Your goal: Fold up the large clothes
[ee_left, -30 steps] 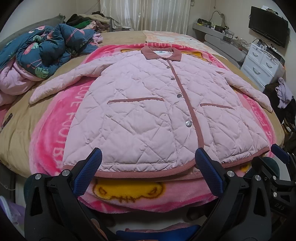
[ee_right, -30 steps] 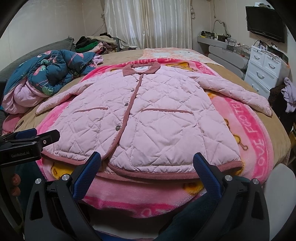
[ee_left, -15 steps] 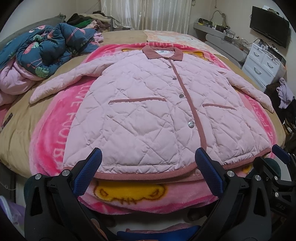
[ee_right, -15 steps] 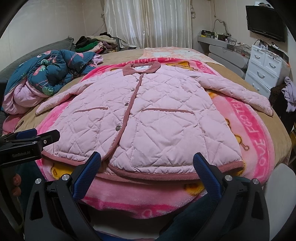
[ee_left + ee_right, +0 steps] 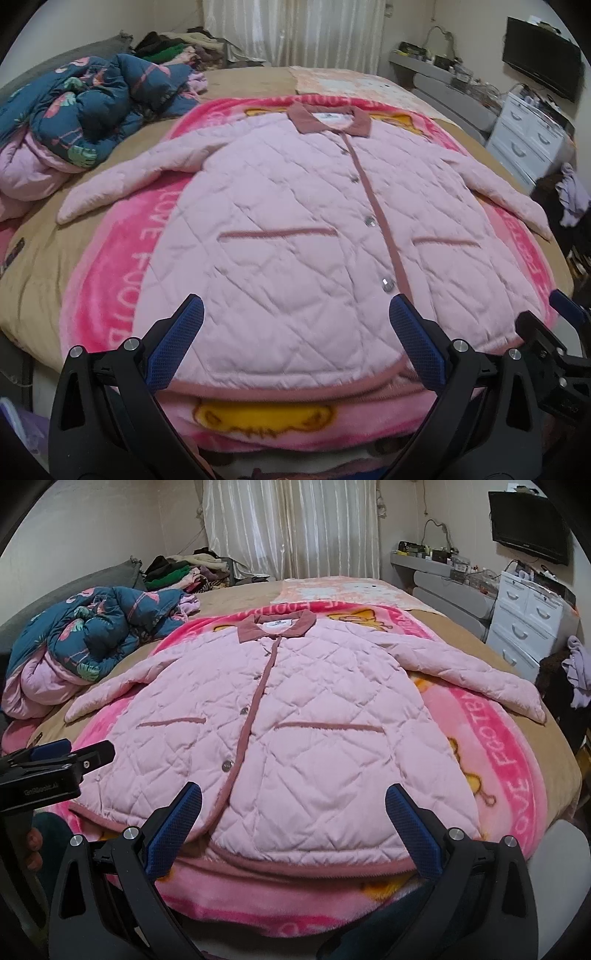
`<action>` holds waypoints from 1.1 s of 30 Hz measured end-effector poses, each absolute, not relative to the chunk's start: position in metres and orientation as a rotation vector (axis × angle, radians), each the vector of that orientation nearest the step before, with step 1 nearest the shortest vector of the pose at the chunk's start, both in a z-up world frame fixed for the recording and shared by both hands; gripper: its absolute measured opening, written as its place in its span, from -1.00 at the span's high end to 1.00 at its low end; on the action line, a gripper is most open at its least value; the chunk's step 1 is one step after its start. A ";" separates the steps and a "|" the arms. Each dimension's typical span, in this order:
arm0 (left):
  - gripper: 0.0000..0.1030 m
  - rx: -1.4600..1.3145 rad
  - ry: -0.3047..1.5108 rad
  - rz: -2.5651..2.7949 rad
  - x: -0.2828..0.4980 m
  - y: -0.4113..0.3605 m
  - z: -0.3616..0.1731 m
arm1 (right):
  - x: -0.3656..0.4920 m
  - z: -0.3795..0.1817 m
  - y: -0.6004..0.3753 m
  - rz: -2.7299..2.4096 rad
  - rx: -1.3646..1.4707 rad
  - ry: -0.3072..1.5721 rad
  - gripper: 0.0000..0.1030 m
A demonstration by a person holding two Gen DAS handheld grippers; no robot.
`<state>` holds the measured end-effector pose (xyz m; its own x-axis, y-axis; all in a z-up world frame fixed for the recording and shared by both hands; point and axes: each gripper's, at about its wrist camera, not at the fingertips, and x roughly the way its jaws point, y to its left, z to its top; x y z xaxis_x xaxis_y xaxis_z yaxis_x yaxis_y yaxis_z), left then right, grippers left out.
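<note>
A large pink quilted jacket lies flat and buttoned on a pink blanket on the bed, collar far, hem near, both sleeves spread out. It also shows in the right wrist view. My left gripper is open and empty, its blue pads over the hem's left half. My right gripper is open and empty over the hem's right half. The right gripper shows at the right edge of the left wrist view; the left one shows at the left edge of the right wrist view.
A heap of blue patterned bedding and pink quilt lies at the bed's left. Folded clothes are stacked at the back. A white dresser and a wall TV stand at the right.
Both grippers have moved forward and lower toward the jacket's hem, so the jacket looms larger. Both stay open.
</note>
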<state>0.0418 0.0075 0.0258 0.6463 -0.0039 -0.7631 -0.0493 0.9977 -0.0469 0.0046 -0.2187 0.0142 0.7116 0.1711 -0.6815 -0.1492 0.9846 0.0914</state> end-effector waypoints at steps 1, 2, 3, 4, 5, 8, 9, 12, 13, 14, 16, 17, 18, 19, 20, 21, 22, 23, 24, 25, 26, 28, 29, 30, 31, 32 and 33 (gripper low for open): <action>-0.83 -0.070 0.865 0.026 0.044 0.008 0.028 | 0.008 0.016 -0.218 0.180 0.027 0.755 -0.92; -0.83 -0.076 0.861 0.027 0.047 0.009 0.030 | 0.011 0.018 -0.217 0.180 0.024 0.752 -0.92; -0.83 -0.081 0.855 0.029 0.051 0.010 0.033 | 0.015 0.020 -0.217 0.182 0.023 0.749 -0.92; -0.83 -0.082 0.852 0.030 0.054 0.011 0.035 | 0.019 0.021 -0.216 0.185 0.025 0.751 -0.92; -0.83 -0.084 0.847 0.033 0.058 0.011 0.037 | 0.022 0.022 -0.217 0.190 0.029 0.754 -0.92; -0.83 -0.088 0.839 0.035 0.067 0.012 0.043 | 0.034 0.028 -0.217 0.200 0.040 0.754 -0.92; -0.83 -0.092 0.834 0.039 0.071 0.014 0.046 | 0.038 0.031 -0.217 0.200 0.039 0.748 -0.92; -0.83 -0.094 0.827 0.044 0.081 0.015 0.053 | 0.049 0.039 -0.218 0.205 0.050 0.740 -0.92; -0.82 -0.092 0.824 0.050 0.084 0.015 0.055 | 0.053 0.042 -0.219 0.204 0.053 0.737 -0.92; -0.83 -0.088 0.820 0.054 0.087 0.016 0.057 | 0.058 0.046 -0.218 0.203 0.053 0.731 -0.92; -0.83 -0.084 0.818 0.062 0.093 0.017 0.061 | 0.068 0.053 -0.218 0.206 0.057 0.720 -0.92; -0.83 -0.084 0.817 0.066 0.097 0.018 0.063 | 0.071 0.055 -0.218 0.208 0.060 0.717 -0.92; -0.83 -0.083 0.816 0.070 0.100 0.019 0.064 | 0.076 0.058 -0.218 0.211 0.063 0.714 -0.92; -0.83 -0.080 0.815 0.077 0.104 0.020 0.066 | 0.080 0.060 -0.217 0.214 0.066 0.713 -0.92; -0.83 -0.076 0.813 0.082 0.107 0.020 0.068 | 0.086 0.064 -0.217 0.219 0.070 0.711 -0.92; -0.83 -0.069 0.809 0.086 0.111 0.020 0.070 | 0.091 0.067 -0.216 0.223 0.069 0.707 -0.92; -0.83 -0.064 0.808 0.089 0.114 0.021 0.071 | 0.096 0.070 -0.215 0.223 0.065 0.704 -0.92; -0.83 -0.062 0.806 0.093 0.116 0.021 0.073 | 0.099 0.072 -0.215 0.223 0.063 0.704 -0.92; -0.83 -0.060 0.803 0.094 0.121 0.022 0.076 | 0.104 0.075 -0.214 0.224 0.060 0.703 -0.92; -0.83 -0.060 0.803 0.096 0.123 0.022 0.077 | 0.107 0.077 -0.214 0.224 0.061 0.701 -0.92; -0.83 -0.063 0.803 0.095 0.128 0.023 0.080 | 0.113 0.080 -0.214 0.223 0.061 0.697 -0.92; -0.83 -0.064 0.798 0.090 0.137 0.022 0.084 | 0.123 0.086 -0.214 0.215 0.059 0.688 -0.92; -0.83 -0.066 0.801 0.090 0.142 0.022 0.086 | 0.126 0.088 -0.215 0.214 0.063 0.685 -0.92; -0.83 -0.068 0.802 0.091 0.147 0.021 0.087 | 0.132 0.091 -0.216 0.213 0.068 0.683 -0.92; -0.83 -0.066 0.797 0.094 0.152 0.019 0.089 | 0.138 0.094 -0.217 0.208 0.072 0.681 -0.92; -0.83 -0.058 0.788 0.101 0.157 0.017 0.092 | 0.143 0.095 -0.220 0.204 0.075 0.676 -0.92; -0.83 -0.050 0.780 0.106 0.164 0.014 0.094 | 0.148 0.098 -0.221 0.199 0.075 0.670 -0.92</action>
<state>0.1639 0.0137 0.0938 0.7060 0.0766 -0.7041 -0.1137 0.9935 -0.0059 0.1480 -0.2212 0.0981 0.7655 0.2068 -0.6093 -0.1589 0.9784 0.1325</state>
